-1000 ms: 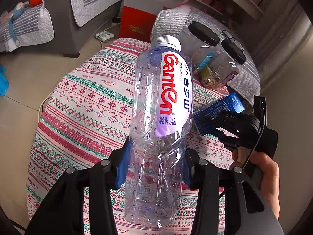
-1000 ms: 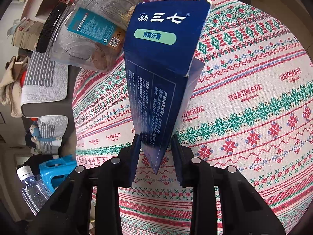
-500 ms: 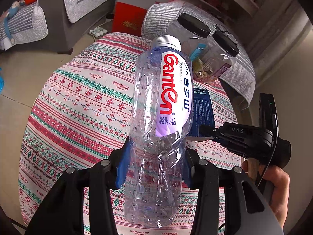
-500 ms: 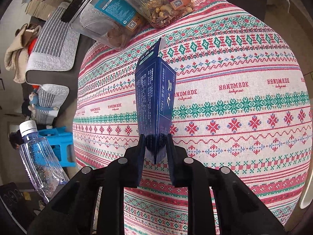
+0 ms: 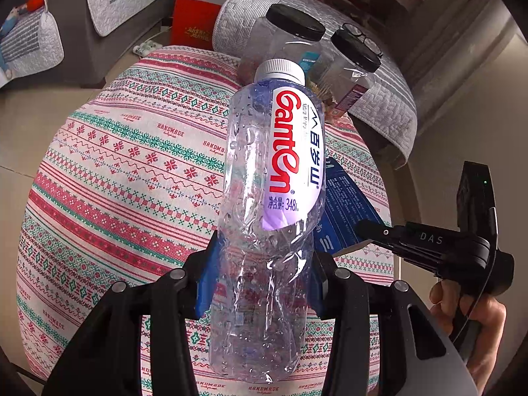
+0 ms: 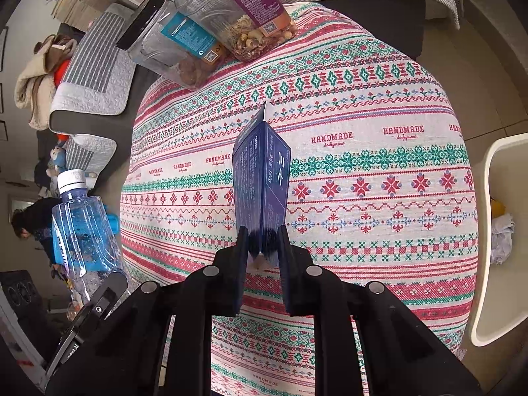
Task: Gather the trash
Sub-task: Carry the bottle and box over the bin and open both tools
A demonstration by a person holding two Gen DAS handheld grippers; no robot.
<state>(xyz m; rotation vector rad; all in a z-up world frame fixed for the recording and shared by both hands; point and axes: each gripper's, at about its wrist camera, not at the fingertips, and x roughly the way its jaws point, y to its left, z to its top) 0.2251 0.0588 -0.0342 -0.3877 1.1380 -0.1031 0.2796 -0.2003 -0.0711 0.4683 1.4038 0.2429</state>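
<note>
Layout over the cloth-covered table

Seen from the right wrist, two jars (image 6: 184, 43) are set at eleven o'clock on the table (image 6: 379, 171); a bin (image 6: 495, 231) is placed off its three o'clock edge, and a bottle (image 6: 82, 224) is held at nine o'clock.

Bottle: a clear, crumpled plastic water bottle (image 5: 264, 231) with a white screw cap and a white-and-lilac label printed in red letters; droplets cling inside. It stands roughly upright, cap uppermost, pinched at its lower body between the blue pads of the left claw (image 5: 260, 277) and lifted above the patterned tabletop (image 5: 132, 165).
Box: a long, dark blue cardboard toothpaste box (image 6: 260, 191) with white print. It is squeezed flat at its lower end between the pads of the right claw (image 6: 262, 250), which have just been closing; its far end flap is open, pointing away over the tabletop.
</note>
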